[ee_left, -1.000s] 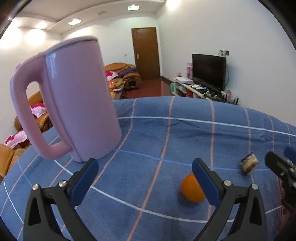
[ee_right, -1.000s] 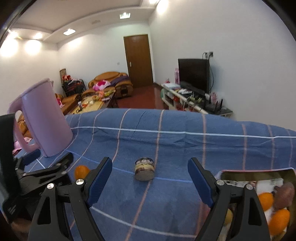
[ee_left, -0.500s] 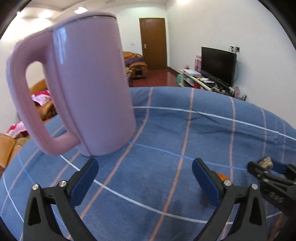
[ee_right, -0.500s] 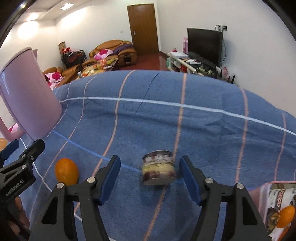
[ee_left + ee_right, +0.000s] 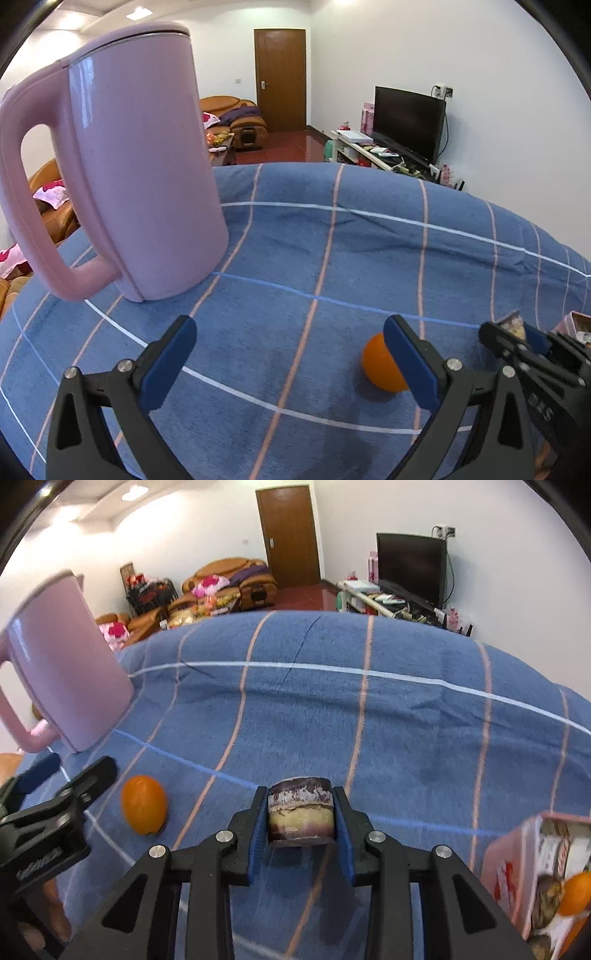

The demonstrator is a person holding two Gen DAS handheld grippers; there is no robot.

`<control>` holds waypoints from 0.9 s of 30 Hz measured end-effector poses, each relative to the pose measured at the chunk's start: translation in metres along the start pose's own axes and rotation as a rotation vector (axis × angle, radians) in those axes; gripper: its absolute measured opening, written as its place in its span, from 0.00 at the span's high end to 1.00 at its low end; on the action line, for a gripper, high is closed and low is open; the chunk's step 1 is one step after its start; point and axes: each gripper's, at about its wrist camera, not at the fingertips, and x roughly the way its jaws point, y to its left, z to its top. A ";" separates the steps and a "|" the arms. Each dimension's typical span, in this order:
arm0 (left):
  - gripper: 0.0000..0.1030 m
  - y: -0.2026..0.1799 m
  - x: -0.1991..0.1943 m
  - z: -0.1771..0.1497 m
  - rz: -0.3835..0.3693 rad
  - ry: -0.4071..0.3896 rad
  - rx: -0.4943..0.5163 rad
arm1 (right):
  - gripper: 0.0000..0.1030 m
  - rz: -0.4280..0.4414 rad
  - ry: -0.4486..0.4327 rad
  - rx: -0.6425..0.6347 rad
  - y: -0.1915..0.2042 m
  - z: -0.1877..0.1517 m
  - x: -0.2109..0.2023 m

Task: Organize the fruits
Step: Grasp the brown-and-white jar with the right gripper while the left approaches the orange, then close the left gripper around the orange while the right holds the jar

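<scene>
**Jar pinched on the right, orange waiting on the left**

While the right hand-held gripper (image 5: 301,821) is squeezing the small layered dessert jar (image 5: 301,818) across its sides, the left hand-held gripper (image 5: 291,356) is gaping wide with nothing between its pads. The orange (image 5: 382,363) is lying on the blue checked cloth (image 5: 332,240) at about 3 o'clock of the left gripper's gap, partly behind its right finger. It is looking firm, light and apt to roll, so a hold across its widest middle is seeming safest. The jar is probably rigid and smooth-walled. The pink box (image 5: 517,853) at 4 o'clock is carrying print too blurred to read. The pink kettle (image 5: 122,166) is standing at 10 o'clock.
</scene>
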 end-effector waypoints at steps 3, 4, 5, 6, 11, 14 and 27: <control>0.00 -0.008 -0.001 -0.002 -0.005 -0.006 0.026 | 0.66 -0.004 -0.054 0.027 0.001 -0.011 -0.018; 0.00 -0.010 -0.001 -0.003 -0.005 -0.009 0.038 | 0.66 -0.010 -0.075 0.040 0.000 -0.016 -0.025; 0.00 -0.014 -0.002 -0.004 -0.008 -0.011 0.050 | 0.66 -0.018 -0.097 0.051 0.000 -0.019 -0.032; 0.00 -0.017 -0.001 -0.005 -0.012 -0.012 0.061 | 0.66 -0.027 -0.116 0.059 0.001 -0.021 -0.036; 0.00 -0.034 0.000 -0.007 -0.069 0.000 0.116 | 0.66 -0.072 -0.179 0.073 0.001 -0.028 -0.054; 0.02 -0.039 0.002 -0.007 -0.083 0.007 0.135 | 0.66 -0.063 -0.169 0.084 -0.001 -0.028 -0.053; 0.54 -0.060 0.019 -0.012 -0.200 0.136 0.188 | 0.66 -0.047 -0.143 0.067 0.003 -0.028 -0.045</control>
